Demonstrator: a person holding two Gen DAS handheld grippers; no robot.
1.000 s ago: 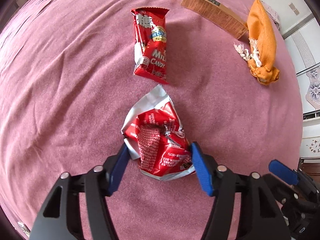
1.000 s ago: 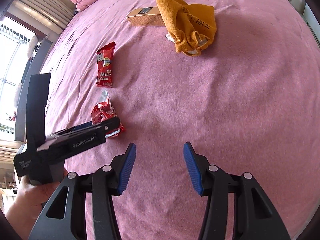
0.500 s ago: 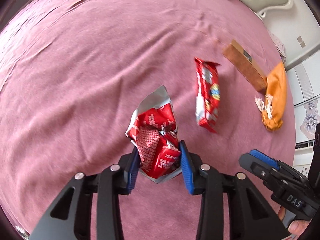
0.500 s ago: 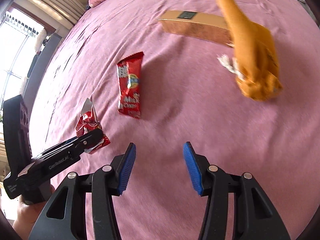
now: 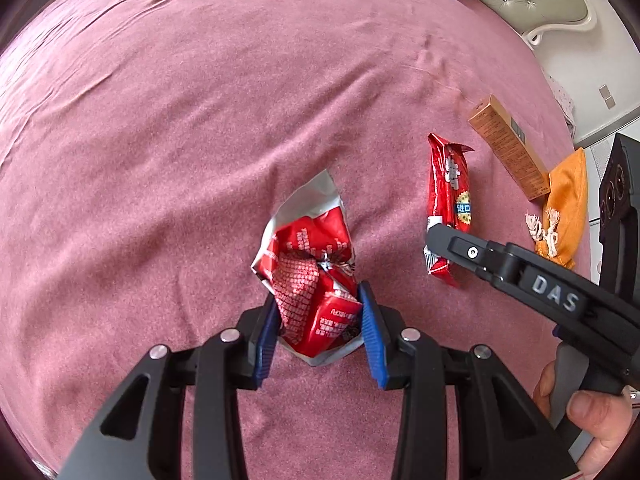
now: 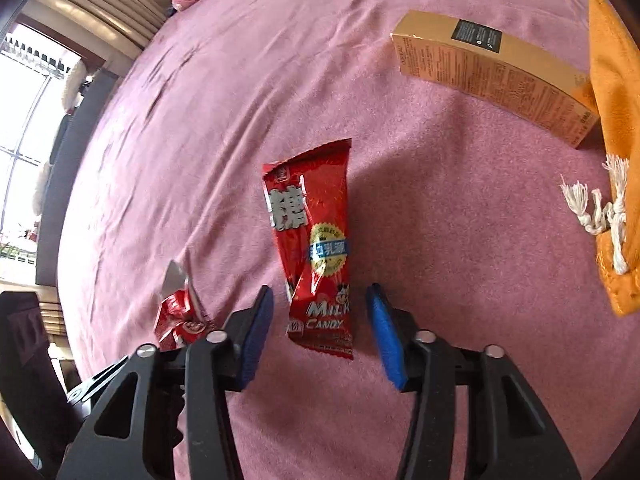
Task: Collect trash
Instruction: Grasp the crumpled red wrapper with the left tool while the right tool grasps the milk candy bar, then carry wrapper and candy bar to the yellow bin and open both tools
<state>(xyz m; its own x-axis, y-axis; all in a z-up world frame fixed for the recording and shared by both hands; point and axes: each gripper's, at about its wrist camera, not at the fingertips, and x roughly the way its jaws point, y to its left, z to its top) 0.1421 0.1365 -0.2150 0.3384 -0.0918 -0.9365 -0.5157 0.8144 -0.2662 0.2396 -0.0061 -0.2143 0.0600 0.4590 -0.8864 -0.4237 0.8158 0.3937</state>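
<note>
While its jaws close around the "MILK CANDY" packet (image 6: 316,256) on the pink bed (image 6: 440,208), the right hand-held gripper (image 6: 320,332) has not yet touched it. Left hand-held gripper (image 5: 320,332) pinches a crumpled red wrapper (image 5: 312,280); a tan box (image 6: 492,68) lies beyond.

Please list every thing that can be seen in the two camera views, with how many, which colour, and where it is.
crumpled wrapper: one, red and silver, between the left gripper's pads
milk candy packet: one, red, flat on the bedspread, between the right gripper's pads
box: one, tan, far right, end against the pouch
drawstring pouch: one, orange, white cord, right edge
bedspread: one, pink, under everything
left gripper: black, blue pads, shut on the crumpled wrapper
right gripper: black, blue pads, closing around the packet, not yet touching
hand: one, holding the right gripper's handle
</note>
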